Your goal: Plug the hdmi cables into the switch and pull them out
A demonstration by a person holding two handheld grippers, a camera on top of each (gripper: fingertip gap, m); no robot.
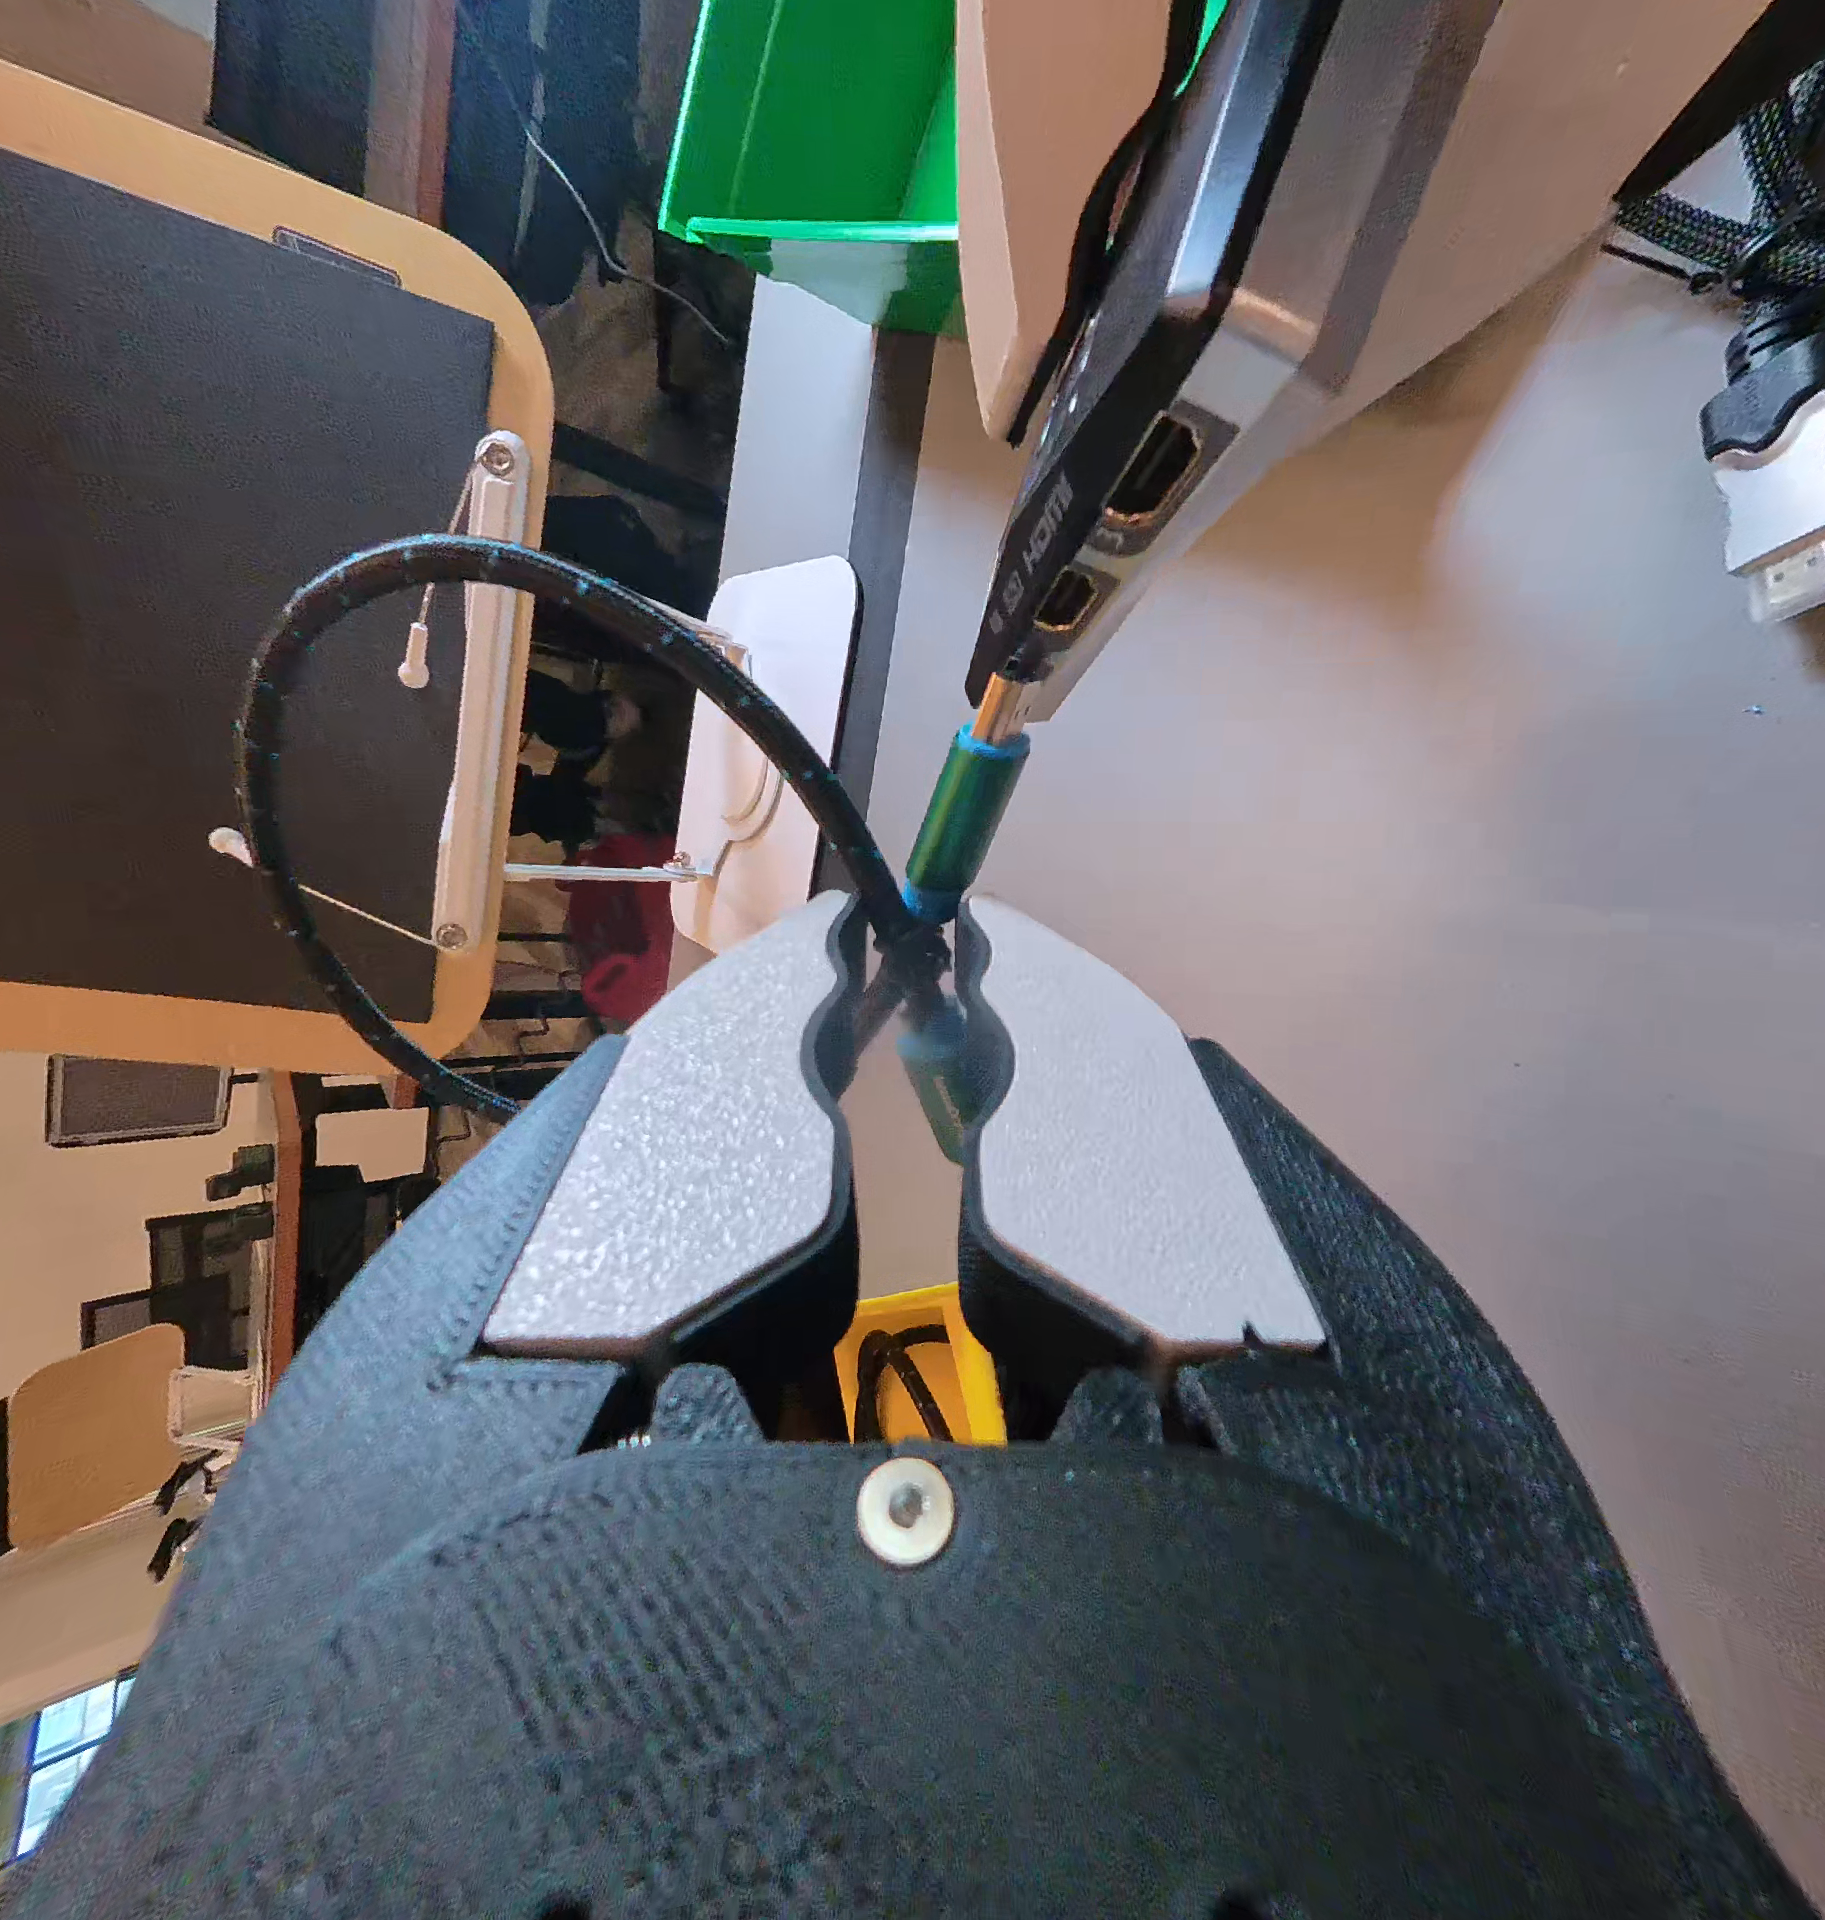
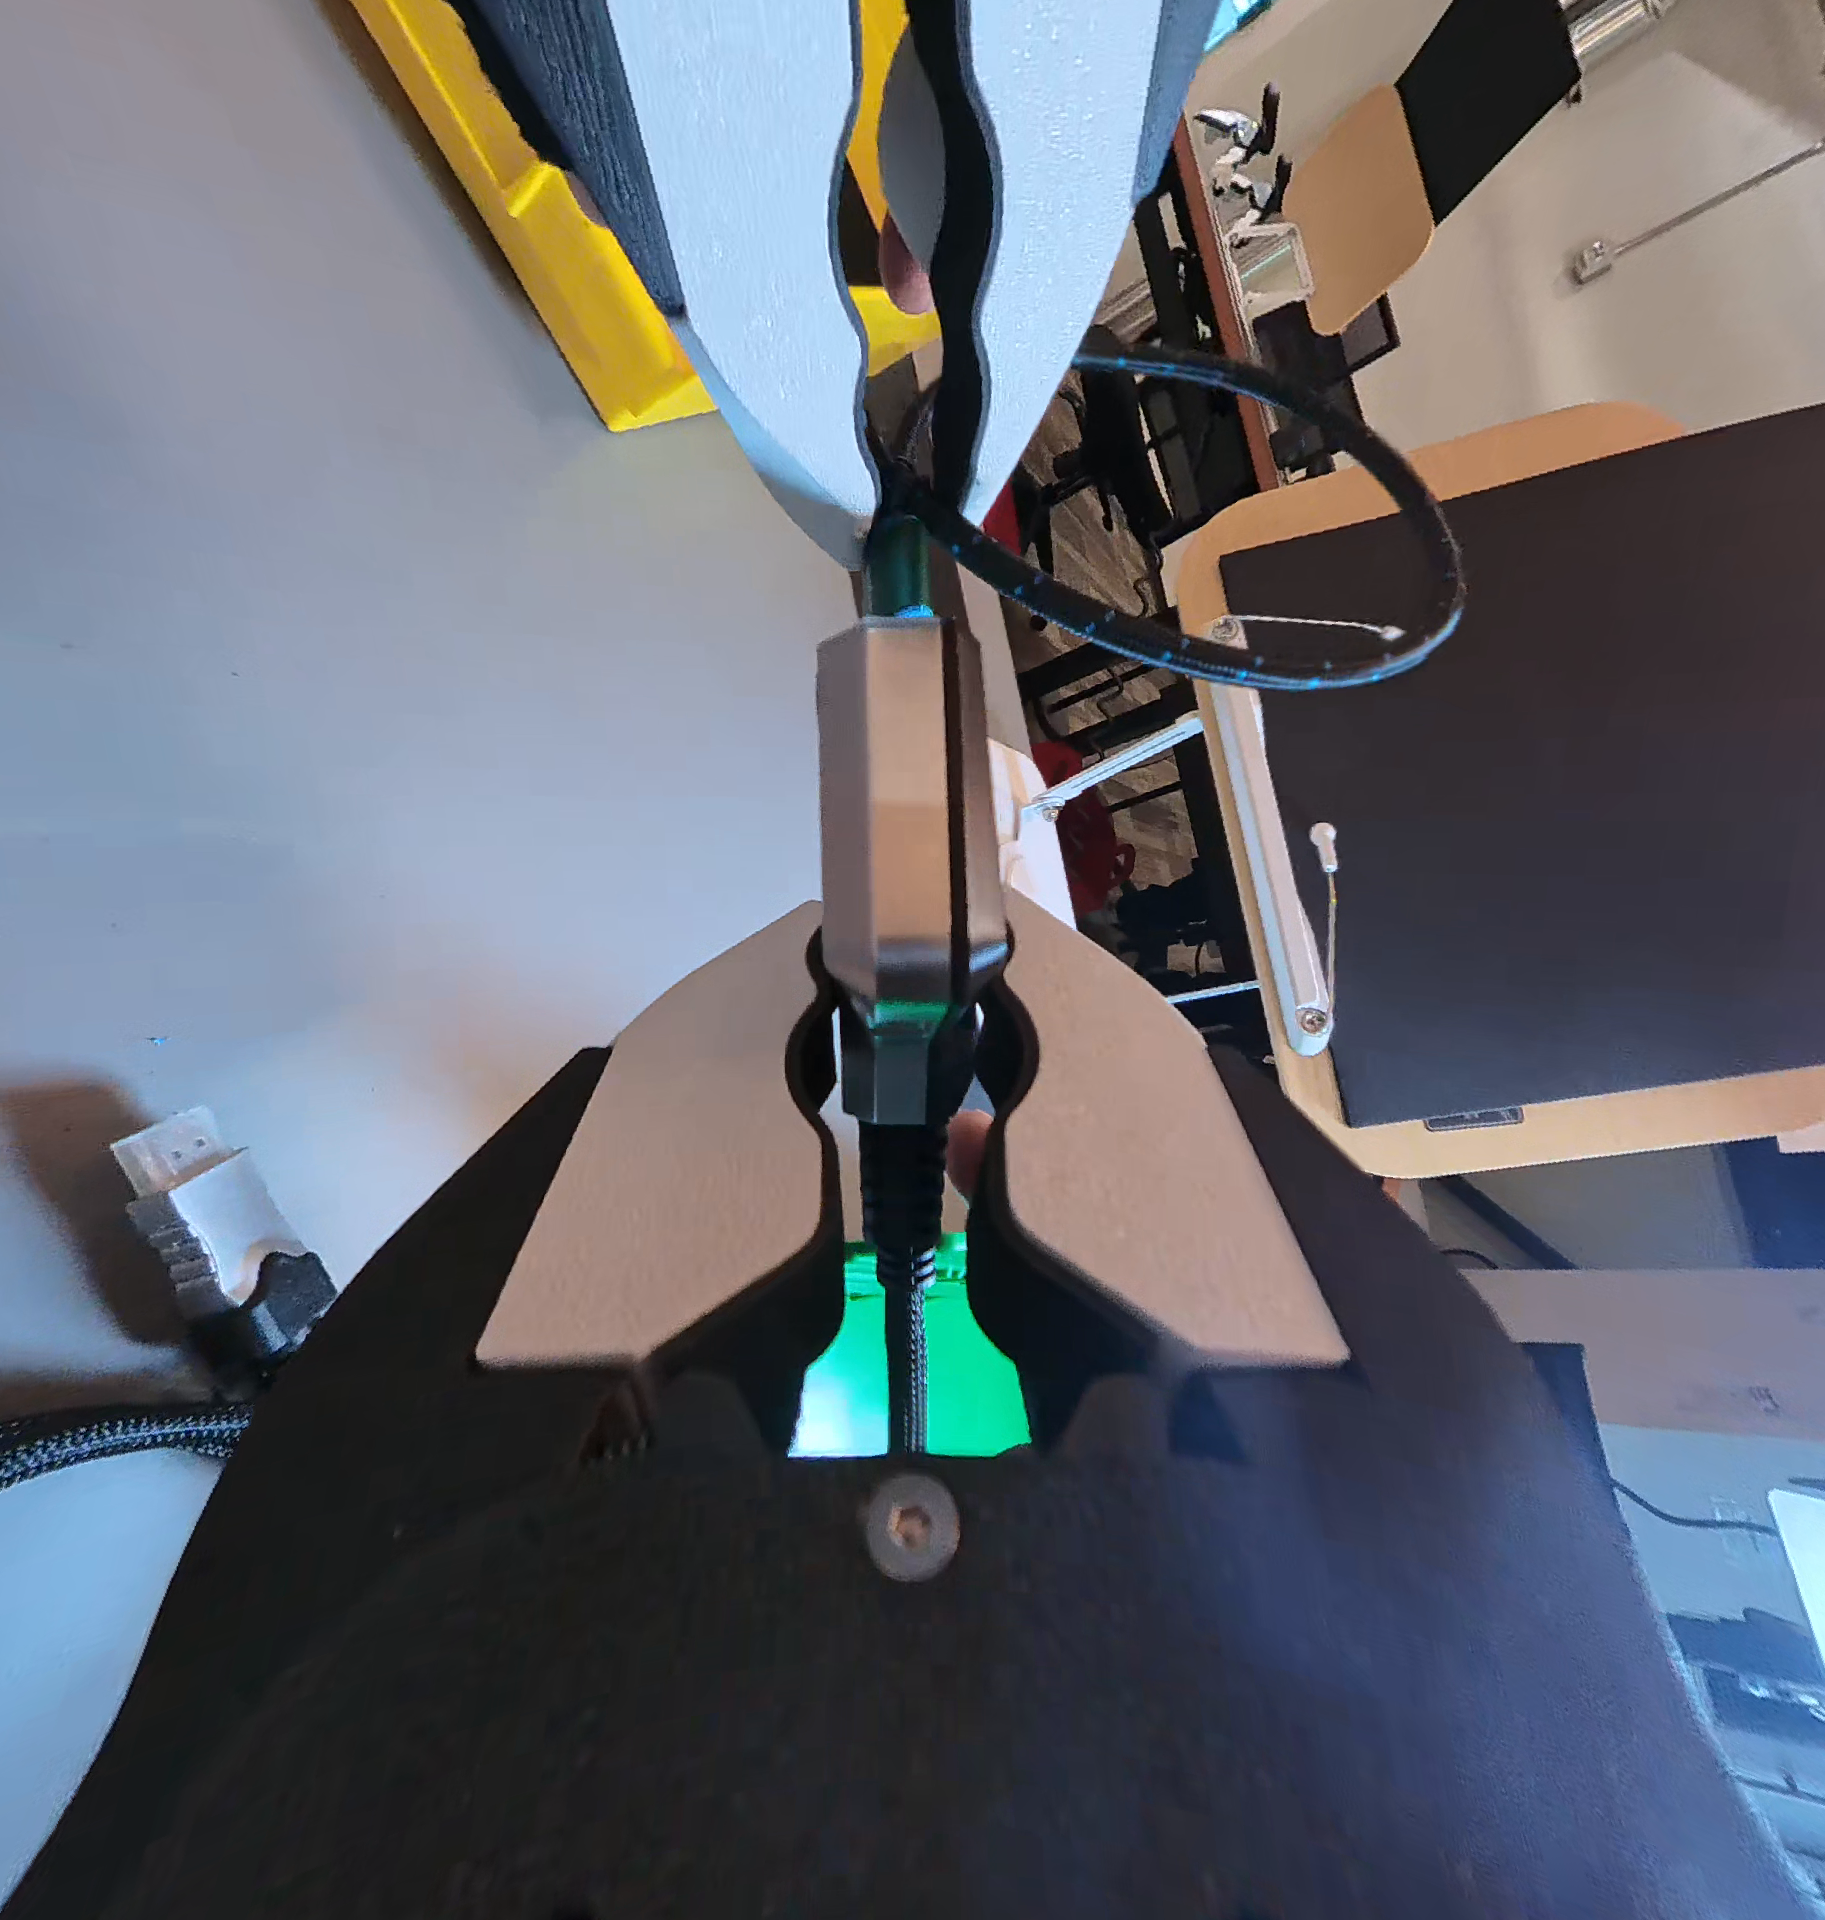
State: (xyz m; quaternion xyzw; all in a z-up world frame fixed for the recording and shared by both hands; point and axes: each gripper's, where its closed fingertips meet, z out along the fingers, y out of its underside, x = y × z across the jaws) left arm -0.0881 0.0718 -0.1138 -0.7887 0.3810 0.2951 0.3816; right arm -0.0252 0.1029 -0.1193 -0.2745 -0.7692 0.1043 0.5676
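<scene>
The switch [image 2: 892, 821] — a slim grey-and-black box with a braided lead at its rear — was held off the counter [image 1: 1510, 935], clamped at its rear end by the right hand-held gripper [image 2: 903, 997]. The green-sleeved plug [image 1: 965, 821] of a black braided cable [image 1: 388, 644] was pinched in the left hand-held gripper [image 1: 913, 925], its metal tip just at the switch's end port. Insertion was judged under way — a straight push along the port axis was called for next.
</scene>
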